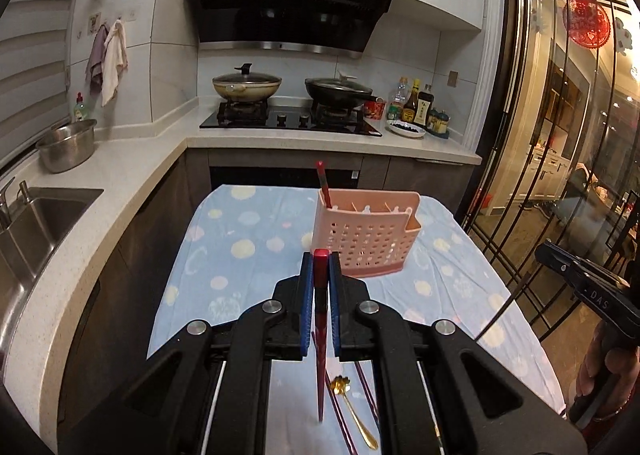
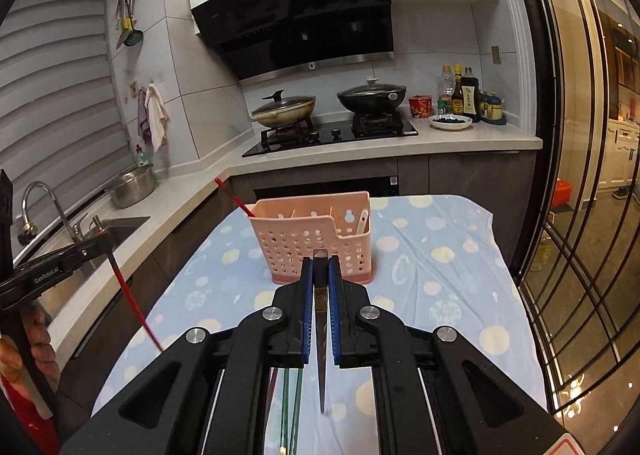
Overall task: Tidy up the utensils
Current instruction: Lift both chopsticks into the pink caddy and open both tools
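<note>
Kitchen worktop point(image 1: 248, 239): pink caddy point(image 1: 366, 239) holds one red chopstick point(image 1: 323, 187); left hand-held gripper point(image 1: 321, 267) pinches another, right hand-held gripper point(image 2: 321, 267) pinches a dark chopstick point(image 2: 321, 335); gold spoon point(image 1: 352, 407) still lies loose.

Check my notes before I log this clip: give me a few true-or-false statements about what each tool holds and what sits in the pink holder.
1. The left tool is shut on a red chopstick. True.
2. The right tool is open and holds nothing. False: it is shut on a dark chopstick.
3. The pink holder lies on its side. False: it stands upright on the blue spotted cloth.
4. A red chopstick already stands in the holder's left end. True.
5. A gold spoon lies on the cloth below the left tool. True.
</note>
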Action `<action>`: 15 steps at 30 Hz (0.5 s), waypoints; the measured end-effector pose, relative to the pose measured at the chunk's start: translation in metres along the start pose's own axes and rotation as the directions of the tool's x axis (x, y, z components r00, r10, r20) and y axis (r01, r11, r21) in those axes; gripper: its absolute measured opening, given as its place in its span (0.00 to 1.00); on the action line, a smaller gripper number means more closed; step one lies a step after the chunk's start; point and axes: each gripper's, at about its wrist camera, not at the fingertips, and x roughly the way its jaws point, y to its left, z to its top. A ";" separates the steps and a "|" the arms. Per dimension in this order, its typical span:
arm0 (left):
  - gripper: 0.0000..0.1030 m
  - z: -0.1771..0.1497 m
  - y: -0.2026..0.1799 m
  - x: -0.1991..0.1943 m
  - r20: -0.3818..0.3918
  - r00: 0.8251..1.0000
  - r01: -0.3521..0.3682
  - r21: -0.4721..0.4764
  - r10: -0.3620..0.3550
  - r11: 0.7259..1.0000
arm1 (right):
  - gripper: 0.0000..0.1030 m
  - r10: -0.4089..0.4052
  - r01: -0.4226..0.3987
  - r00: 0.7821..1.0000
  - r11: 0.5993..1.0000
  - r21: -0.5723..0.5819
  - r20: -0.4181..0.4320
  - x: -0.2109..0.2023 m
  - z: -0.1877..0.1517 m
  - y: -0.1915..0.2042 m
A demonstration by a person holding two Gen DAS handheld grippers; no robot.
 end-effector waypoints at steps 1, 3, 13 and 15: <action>0.07 0.007 -0.001 0.002 0.009 1.000 0.003 0.000 -0.003 1.000 | 0.07 0.002 -0.002 1.000 1.000 0.001 0.009 0.002 0.006 -0.001; 0.07 0.019 -0.003 0.005 0.025 1.000 0.010 0.003 -0.010 1.000 | 0.07 0.008 -0.008 1.000 1.000 -0.001 0.028 0.005 0.019 -0.001; 0.07 0.097 -0.027 0.016 0.162 0.985 0.050 0.043 -0.057 0.998 | 0.07 0.028 -0.028 0.989 1.000 -0.003 0.142 0.024 0.095 -0.001; 0.07 0.116 -0.033 0.020 0.183 0.981 0.061 0.053 -0.070 0.997 | 0.07 0.030 -0.031 0.987 1.000 0.002 0.160 0.031 0.113 0.000</action>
